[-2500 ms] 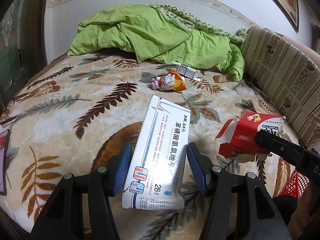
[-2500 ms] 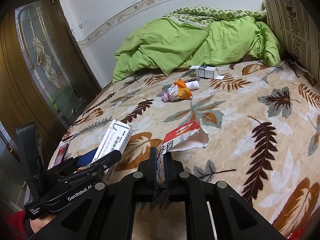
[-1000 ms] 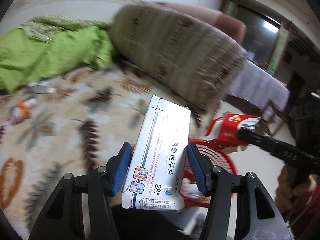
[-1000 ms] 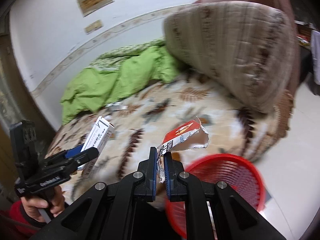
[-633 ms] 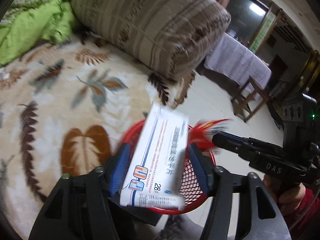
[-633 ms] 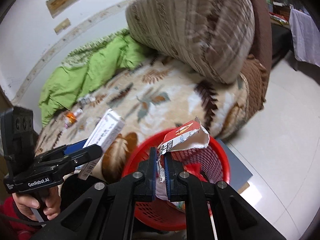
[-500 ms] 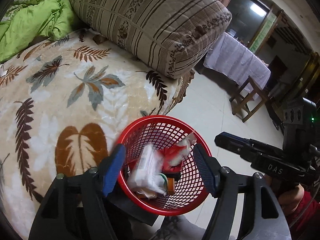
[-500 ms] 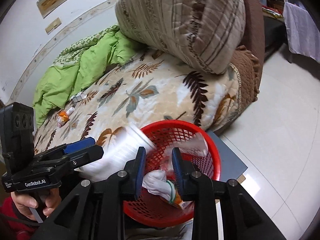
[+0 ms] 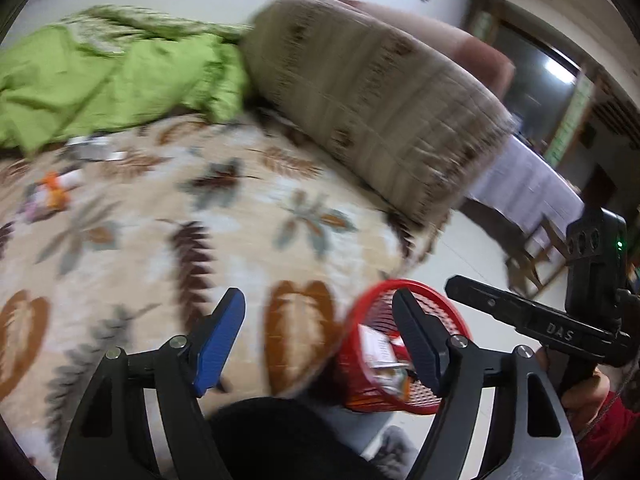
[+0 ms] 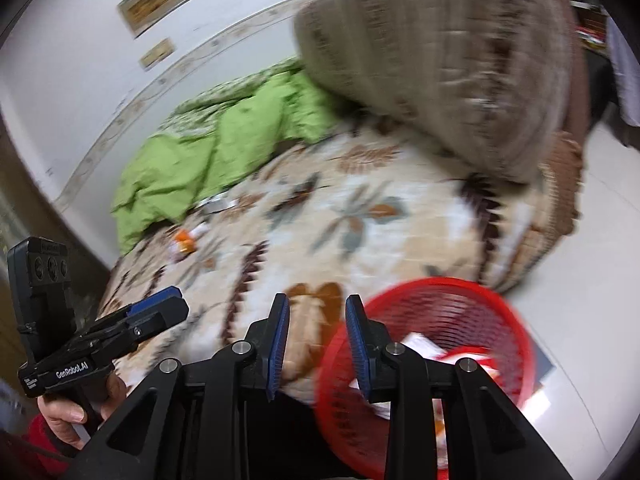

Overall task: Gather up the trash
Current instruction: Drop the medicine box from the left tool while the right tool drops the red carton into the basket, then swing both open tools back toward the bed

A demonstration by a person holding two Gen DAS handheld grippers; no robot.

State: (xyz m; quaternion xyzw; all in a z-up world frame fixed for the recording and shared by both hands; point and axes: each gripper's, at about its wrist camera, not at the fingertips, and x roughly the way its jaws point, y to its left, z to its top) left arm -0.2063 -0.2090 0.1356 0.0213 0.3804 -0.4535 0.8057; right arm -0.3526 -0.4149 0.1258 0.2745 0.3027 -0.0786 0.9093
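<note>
Both frames blurred. Left gripper [image 9: 318, 336] spread wide with nothing between its blue pads, hanging over the bed's foot edge. Right gripper [image 10: 316, 340] parted a moderate gap, also holding nothing, over the same edge.

Red mesh basket [image 10: 500, 308] sits on the floor just beside the bed's foot corner, below and to the right of both grippers. White and red packaging [image 10: 424, 346] lies inside it; in the left wrist view the basket [image 9: 372, 300] shows behind the left gripper's right finger, with paper scraps [image 9: 378, 346] in it.

More trash on the leaf-print blanket [image 9: 248, 216], well apart from both grippers: an orange wrapper bundle [image 9: 50, 192] toward the far left edge, and small white boxes [image 9: 94, 148] near the green quilt [image 9: 100, 76] at the head end. Right wrist view shows the same orange wrapper [image 10: 184, 240] and boxes [image 10: 218, 204].

Striped cushion [image 9: 372, 92] lies along the bed's right edge.
</note>
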